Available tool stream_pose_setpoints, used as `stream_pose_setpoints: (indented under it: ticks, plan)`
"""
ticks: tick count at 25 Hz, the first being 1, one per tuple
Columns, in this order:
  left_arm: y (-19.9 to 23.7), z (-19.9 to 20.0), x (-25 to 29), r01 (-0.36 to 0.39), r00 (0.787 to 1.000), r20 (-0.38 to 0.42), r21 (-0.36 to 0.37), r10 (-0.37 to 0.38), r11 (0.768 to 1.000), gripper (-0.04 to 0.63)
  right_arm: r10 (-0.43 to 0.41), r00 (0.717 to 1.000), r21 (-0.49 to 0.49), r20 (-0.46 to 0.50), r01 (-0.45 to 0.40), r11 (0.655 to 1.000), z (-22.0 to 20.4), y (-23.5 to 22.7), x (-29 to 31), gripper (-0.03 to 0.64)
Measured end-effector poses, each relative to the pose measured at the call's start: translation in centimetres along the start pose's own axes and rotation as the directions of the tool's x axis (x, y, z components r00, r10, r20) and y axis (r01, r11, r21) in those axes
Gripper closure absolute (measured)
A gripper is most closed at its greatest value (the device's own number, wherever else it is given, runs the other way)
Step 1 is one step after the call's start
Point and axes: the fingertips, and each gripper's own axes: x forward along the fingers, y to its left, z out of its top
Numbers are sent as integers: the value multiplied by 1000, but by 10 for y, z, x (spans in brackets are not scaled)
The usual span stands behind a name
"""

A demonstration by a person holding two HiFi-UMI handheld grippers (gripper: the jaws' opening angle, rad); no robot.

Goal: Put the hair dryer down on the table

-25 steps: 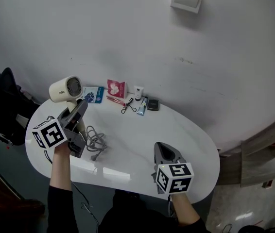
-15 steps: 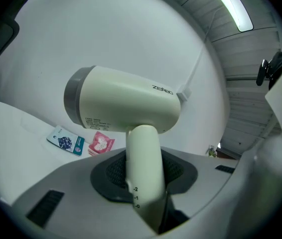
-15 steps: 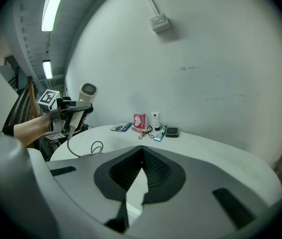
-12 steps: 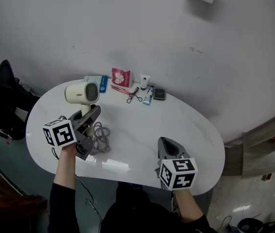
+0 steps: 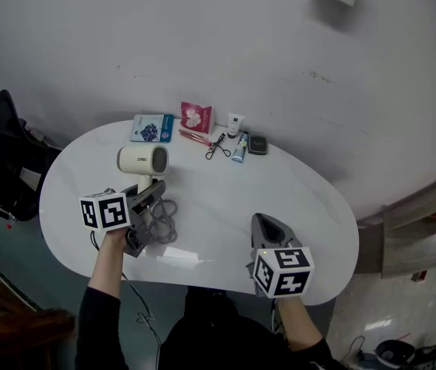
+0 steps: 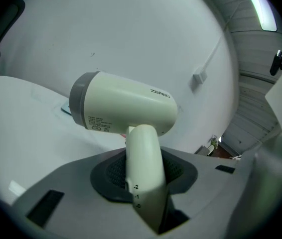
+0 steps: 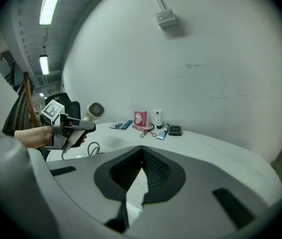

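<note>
The cream hair dryer (image 5: 142, 160) has its handle (image 6: 142, 158) between the jaws of my left gripper (image 5: 147, 199), which is shut on it. Its barrel (image 6: 123, 106) points left over the white table (image 5: 303, 199), low above the top; I cannot tell whether it touches. Its grey cord (image 5: 166, 223) lies coiled on the table beside the gripper. In the right gripper view the hair dryer (image 7: 95, 110) and the left gripper (image 7: 73, 128) show at far left. My right gripper (image 5: 268, 228) hangs over the table's near edge, its pads (image 7: 153, 171) together with nothing between them.
Along the table's far edge lie a blue packet (image 5: 151, 127), a red packet (image 5: 196, 117), a white tube (image 5: 236, 123), an eyelash curler (image 5: 218, 146), a blue tube (image 5: 240, 149) and a dark compact (image 5: 257, 145). A black chair (image 5: 2, 156) stands at the left.
My left gripper has come down toward the table with the hair dryer still in it, and the barrel has tipped lower. The right gripper has barely shifted.
</note>
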Motion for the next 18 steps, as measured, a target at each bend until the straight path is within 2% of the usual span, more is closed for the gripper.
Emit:
stream_pose_setpoints:
  ticks: [3, 10, 18]
  plan:
    - [17, -12, 1, -32, 998, -53, -32, 30, 999, 471, -10, 1000, 2, -10, 10, 1000, -2, 1, 2, 615]
    - [56, -21, 2, -97, 990, -108, -60, 90, 993, 471, -25, 999, 8, -28, 26, 1000, -5, 2, 11, 615]
    - [95, -33, 4, -204, 965, -175, -34, 195, 978, 471, -31, 998, 2, -46, 31, 1000, -5, 8, 20, 615]
